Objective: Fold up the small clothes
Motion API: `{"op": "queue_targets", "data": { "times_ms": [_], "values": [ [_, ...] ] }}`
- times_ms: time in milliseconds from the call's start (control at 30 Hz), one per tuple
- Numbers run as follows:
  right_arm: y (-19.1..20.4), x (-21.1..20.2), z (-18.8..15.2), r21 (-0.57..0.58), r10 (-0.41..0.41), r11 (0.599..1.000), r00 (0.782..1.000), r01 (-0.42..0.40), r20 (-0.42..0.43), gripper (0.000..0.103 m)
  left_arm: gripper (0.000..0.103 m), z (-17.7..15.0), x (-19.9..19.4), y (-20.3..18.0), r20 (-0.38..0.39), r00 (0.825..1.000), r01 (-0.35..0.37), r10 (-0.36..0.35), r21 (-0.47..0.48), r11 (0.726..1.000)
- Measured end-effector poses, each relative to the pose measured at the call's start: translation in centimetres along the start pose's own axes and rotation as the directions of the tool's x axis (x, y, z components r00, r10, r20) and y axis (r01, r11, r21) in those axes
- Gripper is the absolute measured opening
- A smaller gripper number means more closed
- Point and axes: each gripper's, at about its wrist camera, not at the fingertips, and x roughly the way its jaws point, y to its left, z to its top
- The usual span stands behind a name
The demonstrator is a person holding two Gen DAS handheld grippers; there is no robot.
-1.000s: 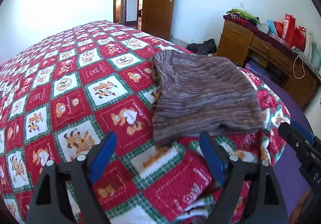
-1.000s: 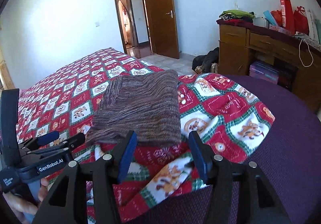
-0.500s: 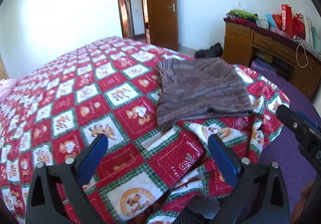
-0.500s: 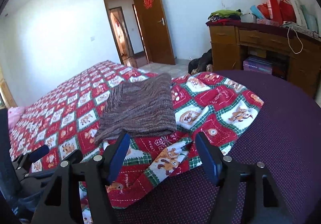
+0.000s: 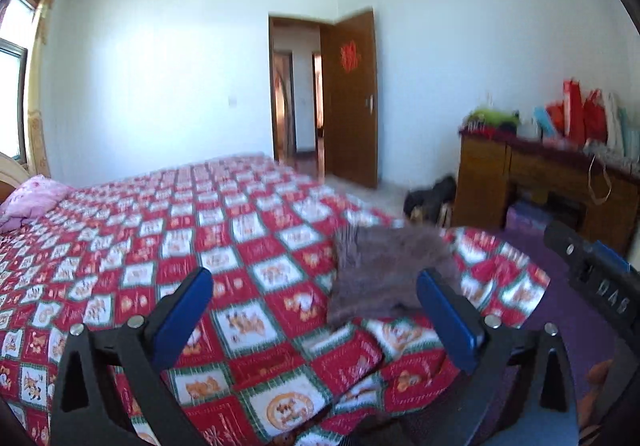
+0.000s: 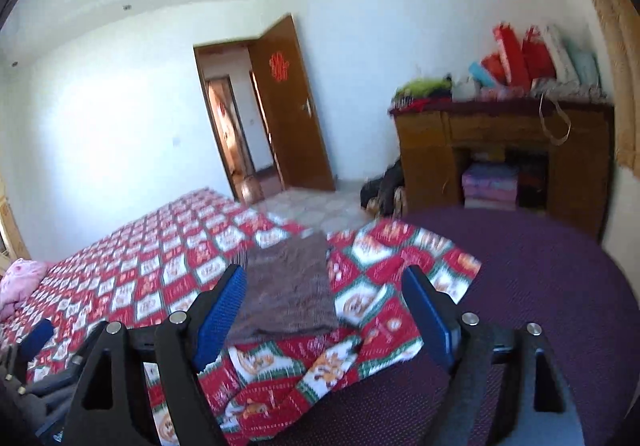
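A folded brown-grey knitted garment (image 5: 384,270) (image 6: 292,286) lies flat on the red, white and green checked quilt (image 5: 224,246) (image 6: 172,266) near the bed's corner. My left gripper (image 5: 312,294) hangs above the quilt, well back from the garment, jaws wide open and empty. My right gripper (image 6: 324,288) is also raised and pulled back; its jaws are opening with nothing between them. The right gripper's body (image 5: 592,278) shows at the right edge of the left wrist view, and the left gripper (image 6: 36,338) at the lower left of the right wrist view.
A purple sheet (image 6: 540,286) covers the bed's near right part. A wooden desk (image 6: 500,150) piled with bags and clothes stands against the far wall. A brown door (image 5: 348,98) stands open. A pink pillow (image 5: 32,198) lies at the far left.
Both grippers have lifted and drawn back from the folded garment, tilting up so more wall and ceiling show. Both pairs of jaws have spread wider. The garment stays on the quilt.
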Motion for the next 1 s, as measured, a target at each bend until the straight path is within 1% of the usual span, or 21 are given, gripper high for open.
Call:
{"op": "queue_targets", "data": {
  "times_ms": [67,167,333,433,500,733,1000],
  "values": [
    [0.6,-1.5,0.6,-0.025,-0.005,1.0,0.998,0.006,0.055,0.085,0.103,0.7,-1.2,0.2,0.046,0.999,0.006,-0.006,-0.006,1.0],
    [1.5,-3.7,1.3,-0.059,-0.01,0.998,0.99,0.018,0.14,0.088,0.103,1.5,-2.1,0.2,0.075,0.997,0.009,-0.009,0.001,1.0],
    [2.8,-7.2,2.1,-0.099,-0.023,0.994,0.959,0.053,0.281,0.097,0.103,1.7,-2.6,-0.1,0.103,0.995,0.014,-0.014,0.003,1.0],
    [3.1,-8.0,2.3,-0.119,-0.027,0.99,0.946,0.07,0.324,0.098,0.103,1.6,-2.7,-0.5,0.102,0.995,0.003,-0.005,0.015,1.0],
    [3.3,-7.9,2.3,-0.121,-0.028,0.99,0.946,0.071,0.322,0.098,0.103,1.5,-2.8,-0.7,0.103,0.995,0.001,-0.003,0.021,1.0],
    [2.2,-6.7,2.4,-0.086,-0.031,0.995,0.965,0.055,0.26,0.098,0.103,1.5,-2.7,-1.0,0.105,0.994,-0.017,0.014,0.032,0.999],
    [1.8,-6.6,2.2,-0.068,-0.042,0.996,0.967,0.061,0.253,0.098,0.103,1.5,-2.8,-1.3,0.099,0.995,-0.017,0.013,0.044,0.999]
  ]
}}
